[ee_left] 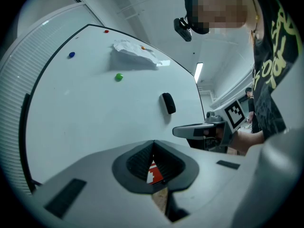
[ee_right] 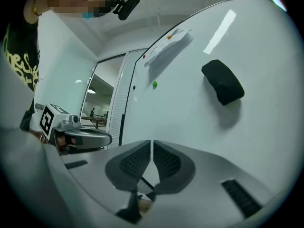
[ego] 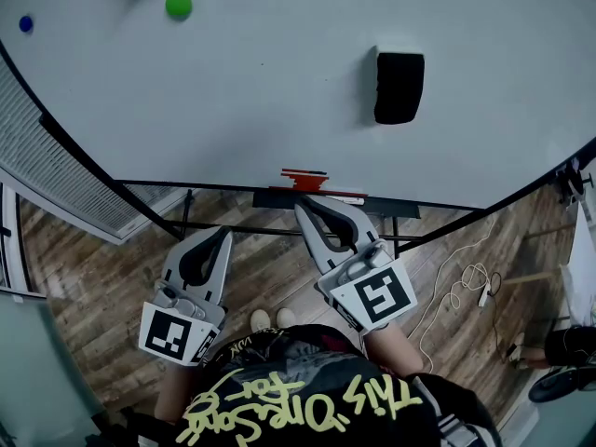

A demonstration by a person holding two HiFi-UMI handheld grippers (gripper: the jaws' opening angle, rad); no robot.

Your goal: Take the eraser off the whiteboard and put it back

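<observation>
- The eraser (ego: 399, 88) sits flat on the whiteboard (ego: 261, 101), clinging to the upright surface with nothing propping it, so my guess is a magnetic back.
- That fits two stories: it's waiting to be pulled off, or it's already been taken off and stuck back. One look can't settle which.
- The right gripper (ego: 303, 209) is below the eraser and a bit to its left, pointing at the board. Its jaws are pinched together with only a hairline slit, and nothing is in them.
- The left gripper (ego: 223, 235) is further left of the eraser and lower. Its jaws are closed too and hold nothing — the red bit (ego: 304, 179) seen past its pads is just something on the ledge under the eraser.
- Neither tong touches the eraser; both hang well short of it.
- Textures: the eraser is a matte black rounded block that looks soft, maybe felt-ish. The board is glossy and smooth, with ceiling light streaking across it.
- The tongs are grey plastic with dark ribbed pads, presumably for grip on a squishy block like this.
- A green magnet (ego: 178, 6) sits up and far left of the eraser — round and shiny.
</observation>
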